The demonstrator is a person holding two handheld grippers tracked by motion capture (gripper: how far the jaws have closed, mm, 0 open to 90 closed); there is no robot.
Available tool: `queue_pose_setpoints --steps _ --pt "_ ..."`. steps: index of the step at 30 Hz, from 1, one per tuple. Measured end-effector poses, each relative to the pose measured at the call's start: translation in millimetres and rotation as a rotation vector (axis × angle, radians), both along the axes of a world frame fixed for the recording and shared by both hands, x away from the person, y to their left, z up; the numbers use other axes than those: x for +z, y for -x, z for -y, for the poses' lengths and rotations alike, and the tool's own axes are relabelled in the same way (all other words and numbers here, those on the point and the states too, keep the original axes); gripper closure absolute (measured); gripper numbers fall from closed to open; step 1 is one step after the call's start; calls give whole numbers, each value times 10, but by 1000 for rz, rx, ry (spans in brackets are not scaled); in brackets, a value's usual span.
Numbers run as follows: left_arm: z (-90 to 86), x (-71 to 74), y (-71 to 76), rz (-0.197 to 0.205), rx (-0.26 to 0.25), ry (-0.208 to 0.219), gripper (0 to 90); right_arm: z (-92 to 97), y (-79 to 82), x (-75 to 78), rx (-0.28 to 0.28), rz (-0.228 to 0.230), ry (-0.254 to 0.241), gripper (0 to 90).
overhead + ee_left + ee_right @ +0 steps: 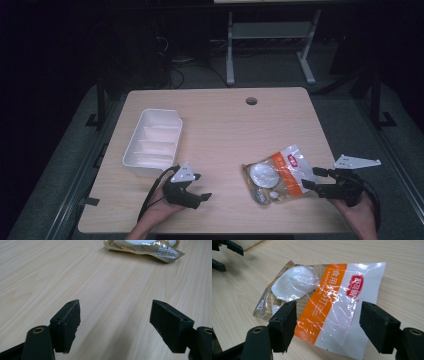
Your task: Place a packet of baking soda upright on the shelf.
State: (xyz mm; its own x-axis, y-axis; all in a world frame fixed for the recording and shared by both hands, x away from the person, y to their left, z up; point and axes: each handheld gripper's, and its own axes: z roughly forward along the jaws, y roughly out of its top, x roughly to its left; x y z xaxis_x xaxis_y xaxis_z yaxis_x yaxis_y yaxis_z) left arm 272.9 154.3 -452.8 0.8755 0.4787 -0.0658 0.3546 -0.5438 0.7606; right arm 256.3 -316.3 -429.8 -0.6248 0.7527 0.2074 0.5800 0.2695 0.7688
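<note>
Between right gripper (327, 322) gaping jaws: packet (329, 302), near edge cropped

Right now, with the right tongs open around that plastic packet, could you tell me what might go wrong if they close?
The packet is thin, crinkled film lying flat on the table, so the right tongs may pinch only loose film and let it slip. The white lumps sit at its far end, so it could hang unevenly once lifted. The left tongs are open, away from the packet, and cannot steady it.

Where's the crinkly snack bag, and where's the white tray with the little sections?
snack bag (332, 302): right gripper view, on its orange stripe.
white tray (131, 152): high view, on its left outer wall.
</note>
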Motion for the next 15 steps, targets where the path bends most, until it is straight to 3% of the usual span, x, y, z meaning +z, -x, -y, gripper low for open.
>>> queue_pose_setpoints --steps 5,10,15 --pt "91 16 -8 22 -2 12 309 20 5 13 -19 6 -2 277" --pt "183 28 -76 1 -3 36 400 76 -12 15 -42 0 -18 268" --pt "359 70 -145 -14 -47 32 530 115 -13 -10 -64 -4 -26 263"
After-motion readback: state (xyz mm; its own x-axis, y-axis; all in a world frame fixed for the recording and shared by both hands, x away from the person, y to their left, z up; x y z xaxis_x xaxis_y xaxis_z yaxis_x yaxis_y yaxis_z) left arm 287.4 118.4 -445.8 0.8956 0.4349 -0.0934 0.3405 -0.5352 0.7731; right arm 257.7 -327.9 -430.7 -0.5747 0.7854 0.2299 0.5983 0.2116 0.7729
